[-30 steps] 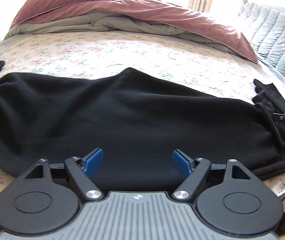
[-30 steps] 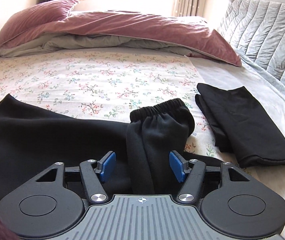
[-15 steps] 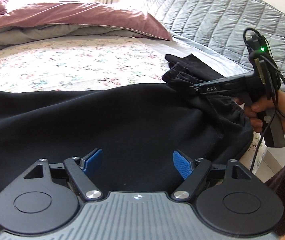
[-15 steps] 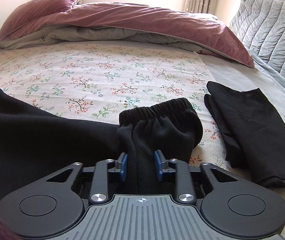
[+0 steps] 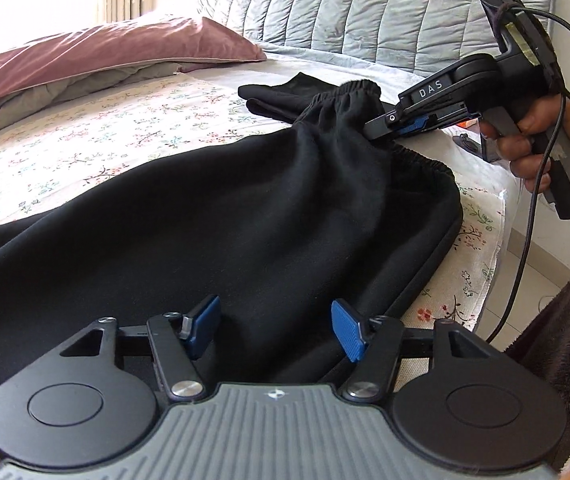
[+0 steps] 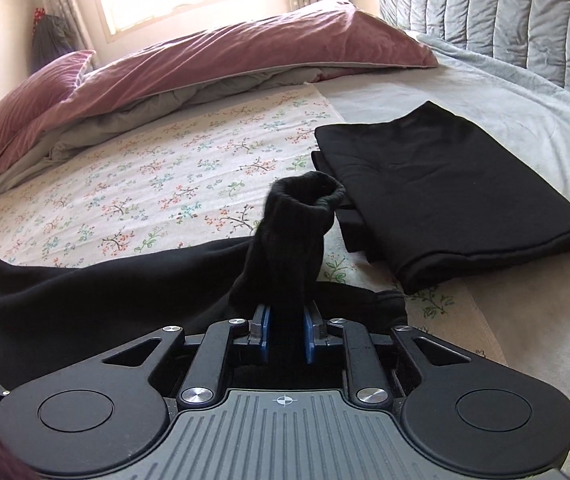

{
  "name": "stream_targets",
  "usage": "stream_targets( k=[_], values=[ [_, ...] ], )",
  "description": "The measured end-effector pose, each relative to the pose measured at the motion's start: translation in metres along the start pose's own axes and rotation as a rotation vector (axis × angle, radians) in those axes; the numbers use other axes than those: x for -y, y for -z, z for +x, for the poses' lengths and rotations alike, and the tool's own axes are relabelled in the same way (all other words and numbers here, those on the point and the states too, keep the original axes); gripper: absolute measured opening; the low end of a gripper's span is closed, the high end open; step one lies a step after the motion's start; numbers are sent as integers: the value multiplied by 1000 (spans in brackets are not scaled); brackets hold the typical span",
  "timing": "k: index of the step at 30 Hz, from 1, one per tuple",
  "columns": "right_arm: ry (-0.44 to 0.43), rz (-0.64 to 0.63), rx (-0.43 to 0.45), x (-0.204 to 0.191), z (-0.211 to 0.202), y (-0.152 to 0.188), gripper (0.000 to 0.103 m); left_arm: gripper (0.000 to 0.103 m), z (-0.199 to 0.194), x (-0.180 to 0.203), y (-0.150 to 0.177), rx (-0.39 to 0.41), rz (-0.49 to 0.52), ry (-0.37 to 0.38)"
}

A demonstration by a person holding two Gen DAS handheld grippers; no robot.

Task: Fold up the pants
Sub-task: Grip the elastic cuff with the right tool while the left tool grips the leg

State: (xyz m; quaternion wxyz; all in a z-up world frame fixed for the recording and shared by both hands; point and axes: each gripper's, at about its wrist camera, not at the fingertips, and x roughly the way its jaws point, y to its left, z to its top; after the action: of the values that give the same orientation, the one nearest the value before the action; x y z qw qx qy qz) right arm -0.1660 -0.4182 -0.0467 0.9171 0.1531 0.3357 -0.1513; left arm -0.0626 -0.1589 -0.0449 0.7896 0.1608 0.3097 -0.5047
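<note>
The pants (image 5: 213,216) lie along the near edge of the bed (image 5: 133,128), long axis running from the left tool (image 5: 273,330) away to the right tool (image 6: 283,334), which is clenched on the lifted cuff (image 6: 305,192). The left tool (jaws just narrowing, pads clear of cloth) hovers released over the mid-leg, nearer the fold line.

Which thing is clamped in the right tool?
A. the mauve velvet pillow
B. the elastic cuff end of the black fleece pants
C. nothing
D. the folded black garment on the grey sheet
B: the right tool pinches the black fleece pants just below their gathered cuff, lifting it off the bed.
</note>
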Motion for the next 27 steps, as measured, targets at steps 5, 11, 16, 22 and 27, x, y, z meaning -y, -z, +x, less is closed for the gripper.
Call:
stream_targets(
  k=[5,11,16,22,27],
  values=[
    [-68,154,-2,29,6,-1,52,72,9,11,-4,13,47,6],
    [-45,265,55,45,16,-11,42,55,19,23,-9,35,90,-68],
    [-99,304,116,40,6,-21,10,13,18,19,-15,84,53,-121],
    [-136,286,150,30,-27,-32,9,12,-27,13,-28,235,69,-206],
    [-111,245,25,30,-30,-4,9,12,-39,9,-17,182,97,-150]
  ],
)
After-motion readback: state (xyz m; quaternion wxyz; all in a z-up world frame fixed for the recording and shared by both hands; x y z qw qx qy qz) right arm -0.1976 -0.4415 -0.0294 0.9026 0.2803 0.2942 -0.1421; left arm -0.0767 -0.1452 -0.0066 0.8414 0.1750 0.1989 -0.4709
